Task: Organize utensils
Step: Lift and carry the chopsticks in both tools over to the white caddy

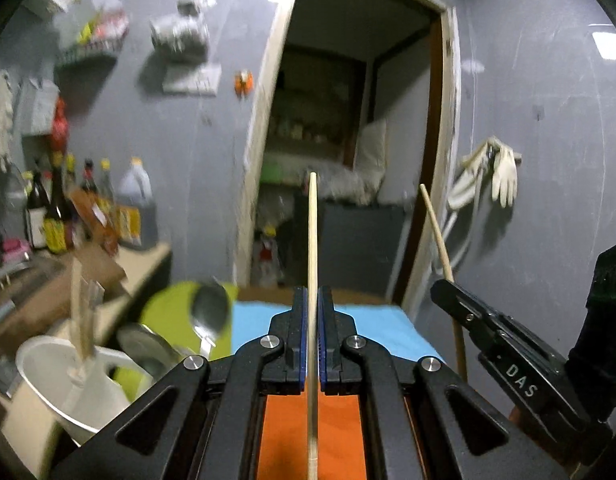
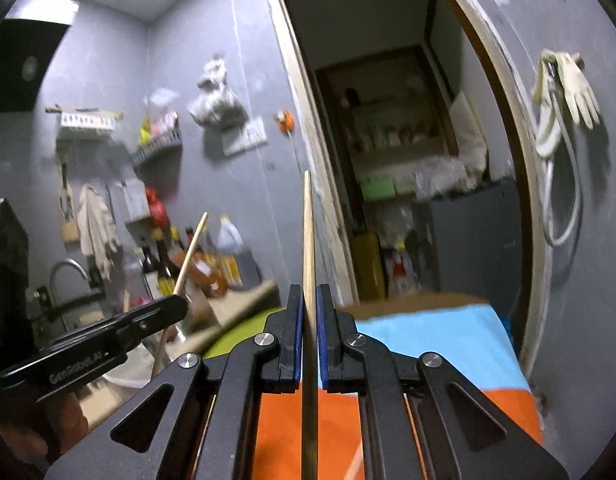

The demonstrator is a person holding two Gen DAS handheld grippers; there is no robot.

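Observation:
My left gripper (image 1: pixel 312 300) is shut on a wooden chopstick (image 1: pixel 312 236) that stands upright between the jaws. My right gripper (image 2: pixel 308 300) is shut on a second wooden chopstick (image 2: pixel 308 236), also upright. Each gripper shows in the other's view: the right one (image 1: pixel 444 286) with its chopstick (image 1: pixel 438 232) at the right, the left one (image 2: pixel 176 304) with its chopstick (image 2: pixel 190 254) at the left. A white holder (image 1: pixel 56 376) with chopsticks (image 1: pixel 82 312) stands at lower left. Metal spoons (image 1: pixel 208 312) lean beside it.
A mat with blue (image 1: pixel 372 328), orange (image 2: pixel 336 432) and green (image 1: pixel 168 308) parts covers the table below. A counter with sauce bottles (image 1: pixel 56 208) and a sink tap (image 2: pixel 68 272) is at the left. An open doorway (image 1: pixel 348 120) is ahead; gloves (image 1: pixel 504 172) hang on the wall.

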